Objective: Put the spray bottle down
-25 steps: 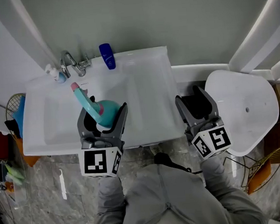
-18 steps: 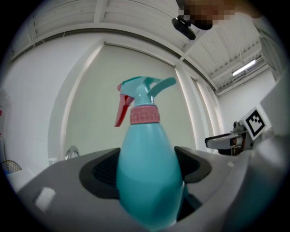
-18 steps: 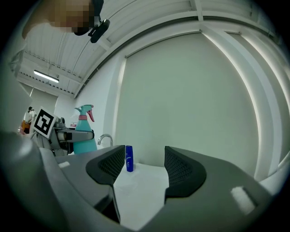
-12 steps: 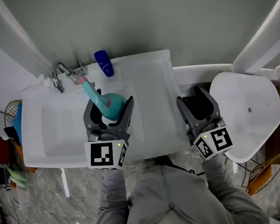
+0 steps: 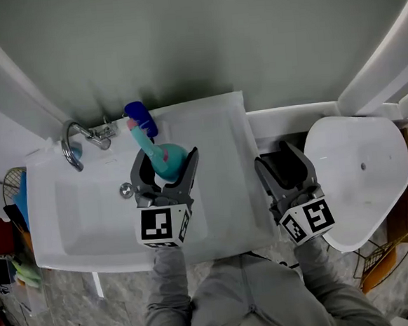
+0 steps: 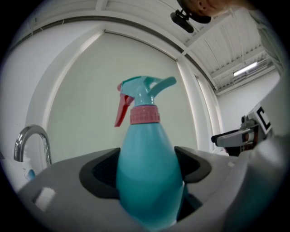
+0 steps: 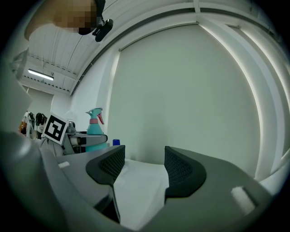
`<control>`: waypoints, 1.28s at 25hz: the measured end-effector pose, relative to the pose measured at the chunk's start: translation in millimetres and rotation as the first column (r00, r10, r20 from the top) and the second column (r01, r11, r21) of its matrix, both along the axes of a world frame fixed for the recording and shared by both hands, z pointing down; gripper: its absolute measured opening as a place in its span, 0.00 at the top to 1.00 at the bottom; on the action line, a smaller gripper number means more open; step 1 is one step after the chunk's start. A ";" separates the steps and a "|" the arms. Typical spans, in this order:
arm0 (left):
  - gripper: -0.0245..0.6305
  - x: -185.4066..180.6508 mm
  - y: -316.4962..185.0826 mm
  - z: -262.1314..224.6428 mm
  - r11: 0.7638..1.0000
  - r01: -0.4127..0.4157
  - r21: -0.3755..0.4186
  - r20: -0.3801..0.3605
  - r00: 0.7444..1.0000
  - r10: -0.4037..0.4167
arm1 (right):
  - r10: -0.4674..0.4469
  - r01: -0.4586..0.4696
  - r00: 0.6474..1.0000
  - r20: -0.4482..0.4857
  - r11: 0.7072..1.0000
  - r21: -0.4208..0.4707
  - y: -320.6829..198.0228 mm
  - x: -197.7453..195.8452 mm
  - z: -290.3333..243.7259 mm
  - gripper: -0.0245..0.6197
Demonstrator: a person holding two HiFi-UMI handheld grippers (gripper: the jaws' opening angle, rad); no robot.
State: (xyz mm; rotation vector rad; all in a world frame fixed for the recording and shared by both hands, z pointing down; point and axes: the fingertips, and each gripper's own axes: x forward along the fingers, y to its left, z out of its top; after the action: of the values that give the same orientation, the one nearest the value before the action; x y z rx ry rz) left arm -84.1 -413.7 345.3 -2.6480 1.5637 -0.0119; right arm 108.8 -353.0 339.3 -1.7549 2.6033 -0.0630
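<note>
A teal spray bottle (image 5: 163, 160) with a pink collar and red trigger stands upright between the jaws of my left gripper (image 5: 165, 163), which is shut on its body. It hangs over the back right part of the white sink (image 5: 216, 137). In the left gripper view the spray bottle (image 6: 146, 167) fills the middle, clamped on both sides by the dark pads. My right gripper (image 5: 282, 157) is open and holds nothing, over the sink's right edge. From the right gripper view the spray bottle (image 7: 94, 128) shows small at the left, and that gripper (image 7: 144, 167) has only the white surface between its jaws.
A chrome faucet (image 5: 72, 142) stands at the sink's back left, with a blue bottle (image 5: 141, 118) beside it on the rim. A drain (image 5: 126, 190) sits in the basin. A white toilet lid (image 5: 363, 174) lies to the right. Baskets and clutter (image 5: 11, 209) are at the left.
My left gripper has carried the spray bottle away from me, from over the basin toward the sink's back rim near the blue bottle. The right gripper has barely shifted.
</note>
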 end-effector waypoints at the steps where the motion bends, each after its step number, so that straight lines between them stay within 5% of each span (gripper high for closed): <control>1: 0.31 2.2 -5.9 4.7 1.000 0.001 -0.005 0.000 1.000 -0.001 | 0.003 -0.002 1.000 0.001 1.000 -0.005 -3.8 1.8 3.1 0.54; 32: 0.31 41.8 -143.2 111.4 0.999 0.029 -0.038 0.083 0.996 -0.026 | 0.018 -0.019 1.000 -0.020 0.997 -0.070 -88.4 27.2 43.2 0.54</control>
State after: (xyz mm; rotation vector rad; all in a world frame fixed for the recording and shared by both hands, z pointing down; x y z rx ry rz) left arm -42.3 -557.0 456.7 -2.6184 1.5899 -0.1521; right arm 136.0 -441.4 382.5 -1.8103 2.6296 -0.1397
